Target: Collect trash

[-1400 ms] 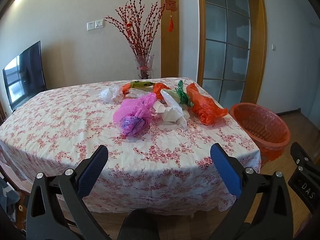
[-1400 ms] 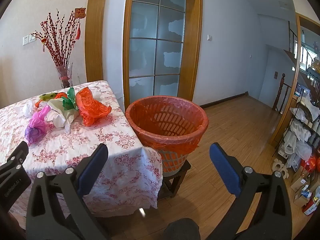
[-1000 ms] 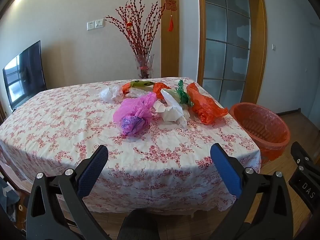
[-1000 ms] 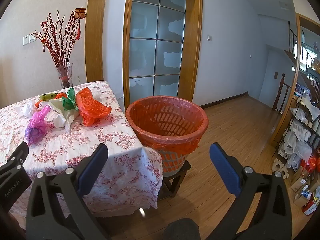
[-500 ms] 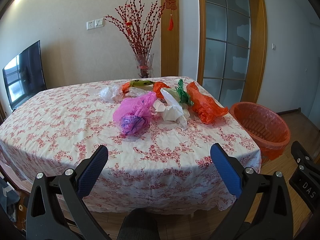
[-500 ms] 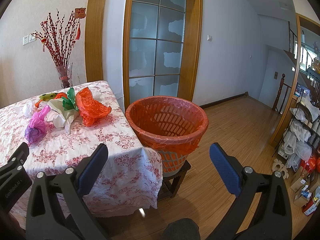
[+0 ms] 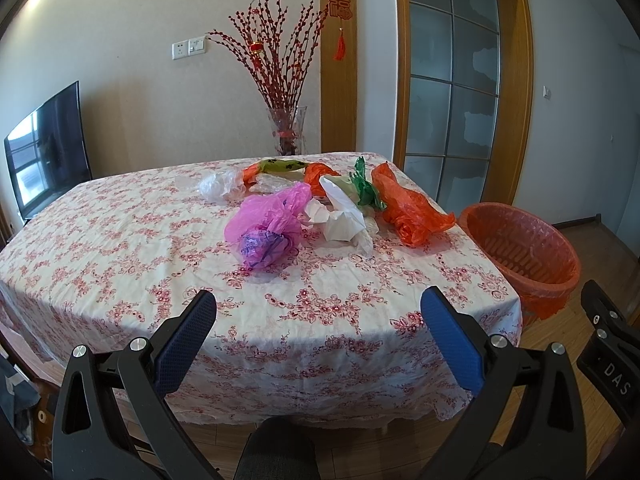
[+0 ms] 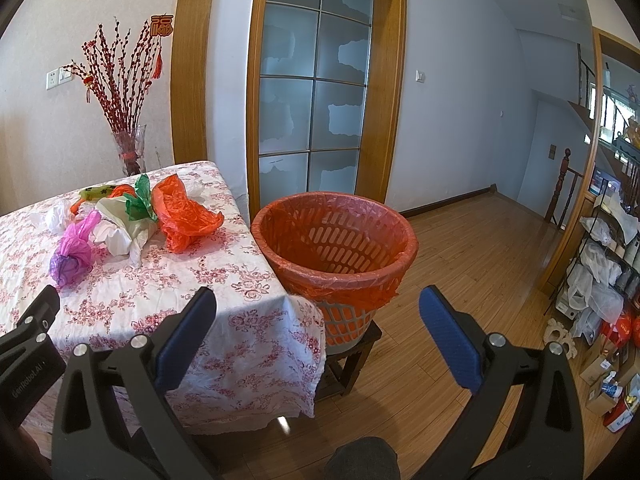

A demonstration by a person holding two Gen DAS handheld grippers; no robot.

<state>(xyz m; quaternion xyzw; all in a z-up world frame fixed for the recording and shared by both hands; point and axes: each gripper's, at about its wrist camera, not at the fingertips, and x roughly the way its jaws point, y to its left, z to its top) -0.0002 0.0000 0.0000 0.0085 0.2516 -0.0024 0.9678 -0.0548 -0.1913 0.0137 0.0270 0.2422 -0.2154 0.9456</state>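
**Both tools spread, trash heaped on the table**

The left tool (image 7: 318, 312) hung with its blue-padded fingers wide apart before the floral-clothed table (image 7: 120, 240); the right tool (image 8: 316, 312) was likewise spread and empty; crumpled pink (image 7: 268, 224), white (image 7: 342, 216), green (image 7: 366, 190) and orange plastic bags (image 7: 408, 208) lay clustered on the table's far side; the orange-lined slatted plastic bin (image 8: 336, 244) stood on a low stool just beside the table's corner.

The right gripper (image 8: 318, 308) hangs with its blue-padded jaws wide apart, holding nothing. Between them sits an orange basket (image 8: 336, 236) lined with a red bag — on what looks like a low dark stool (image 8: 352, 354) — just beside the table (image 8: 224, 320). Far left on the floral cloth lie crumpled bags: orange (image 8: 184, 212), green (image 8: 140, 200), white (image 8: 116, 232), pink (image 8: 74, 250).
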